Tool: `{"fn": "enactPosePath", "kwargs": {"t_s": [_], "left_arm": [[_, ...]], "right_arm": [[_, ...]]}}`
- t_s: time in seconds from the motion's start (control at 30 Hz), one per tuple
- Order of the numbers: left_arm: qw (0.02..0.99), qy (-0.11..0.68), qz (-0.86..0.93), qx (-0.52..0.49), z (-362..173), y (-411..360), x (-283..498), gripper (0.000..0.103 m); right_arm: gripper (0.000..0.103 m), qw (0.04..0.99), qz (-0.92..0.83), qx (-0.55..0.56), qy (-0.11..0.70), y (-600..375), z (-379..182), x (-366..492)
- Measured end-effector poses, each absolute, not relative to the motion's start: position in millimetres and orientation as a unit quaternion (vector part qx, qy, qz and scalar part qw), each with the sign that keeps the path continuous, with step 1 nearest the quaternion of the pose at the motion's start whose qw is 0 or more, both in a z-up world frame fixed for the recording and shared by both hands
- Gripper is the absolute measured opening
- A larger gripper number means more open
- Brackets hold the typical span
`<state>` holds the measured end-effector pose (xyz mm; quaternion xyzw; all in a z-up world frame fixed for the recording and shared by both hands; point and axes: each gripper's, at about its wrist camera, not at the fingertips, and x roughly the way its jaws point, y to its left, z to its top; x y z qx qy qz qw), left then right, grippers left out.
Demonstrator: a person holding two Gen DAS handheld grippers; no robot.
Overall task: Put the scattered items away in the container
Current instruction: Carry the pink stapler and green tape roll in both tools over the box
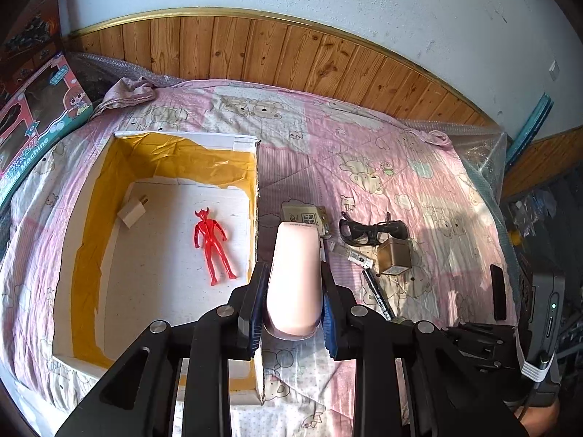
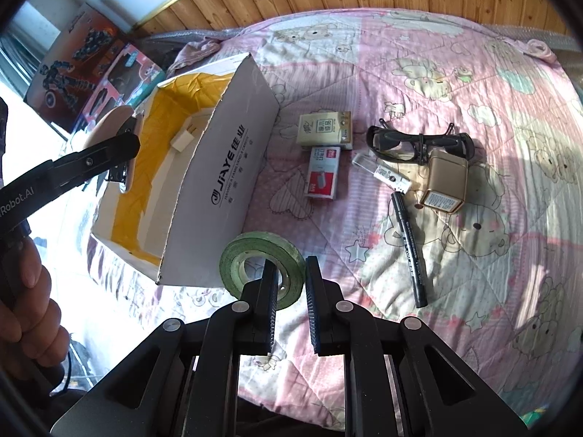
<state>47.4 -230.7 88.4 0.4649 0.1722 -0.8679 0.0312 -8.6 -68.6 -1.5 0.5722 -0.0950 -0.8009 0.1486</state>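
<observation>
Two grippers work over our pink quilt (image 2: 419, 54). Our left gripper (image 1: 294, 302) has its jaws clamped on a pale pink case (image 1: 296, 276), held just right of the box wall. Left of those jaws, inside the cardboard box (image 1: 257, 196), lie a red figure (image 1: 213, 244) and a white plug (image 1: 132, 211). Our right gripper (image 2: 290, 306) has its jaws slightly apart, one finger reaching into the green tape roll (image 2: 237, 251). Beyond and right of them lie a black marker (image 2: 410, 251), sunglasses (image 2: 419, 144), a gold box (image 2: 444, 185) and two small packets (image 2: 324, 134).
</observation>
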Motion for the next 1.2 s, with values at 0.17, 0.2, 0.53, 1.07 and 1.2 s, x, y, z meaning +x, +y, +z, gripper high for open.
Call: {"fn": "enactPosePath", "kwargs": {"t_s": [0.17,0.2,0.53,1.07,1.2], "left_arm": [[0.040,0.178,-0.869,0.460,90,-238,57,0.027],[0.043,0.179,-0.869,0.459,91,-239,59,0.027],[0.066,0.193,-0.868,0.453,92,-255,78,0.027],[0.099,0.208,-0.868,0.440,98,-280,89,0.027],[0.107,0.212,-0.866,0.439,97,-287,89,0.027]], "right_arm": [[0.015,0.159,-0.809,0.559,-0.085,-79,13,-11],[0.015,0.163,-0.810,0.557,-0.084,-82,15,-12],[0.015,0.198,-0.810,0.547,-0.070,-111,32,-14],[0.015,0.242,-0.808,0.535,-0.045,-148,46,-37],[0.015,0.252,-0.806,0.535,-0.038,-157,47,-45]]}}
